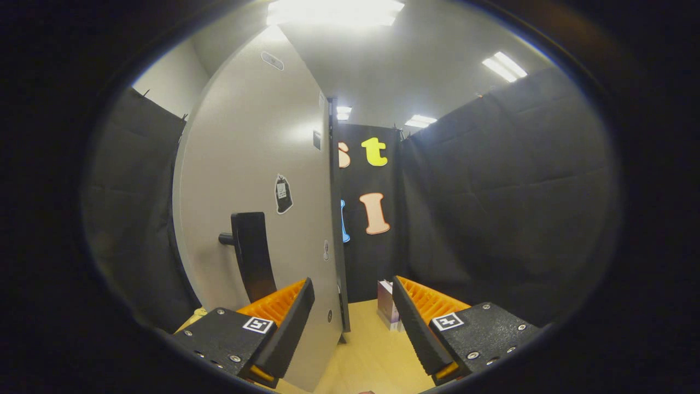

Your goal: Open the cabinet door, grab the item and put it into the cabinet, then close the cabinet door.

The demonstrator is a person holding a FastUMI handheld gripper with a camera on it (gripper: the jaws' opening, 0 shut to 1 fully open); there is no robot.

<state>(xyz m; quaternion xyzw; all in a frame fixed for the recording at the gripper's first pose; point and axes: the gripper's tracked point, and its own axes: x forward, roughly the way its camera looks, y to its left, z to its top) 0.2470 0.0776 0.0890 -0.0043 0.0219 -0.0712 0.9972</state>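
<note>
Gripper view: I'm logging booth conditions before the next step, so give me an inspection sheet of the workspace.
Surface: pale wooden tabletop, bare patch ahead of the tongs.
Job's things: cabinet door stands edge-on to the left of the gap, dark handle on its face; a small box stands beyond the fingers on the tabletop.
Clutter: stickers on the door; a yellowish thing at the door's lower left, too hidden to identify.
Grippers: tongs open, holding nothing; the door's edge lies just ahead of them.
Cables: nothing seen.
Surroundings: black cloth walls, ceiling lights.
</note>
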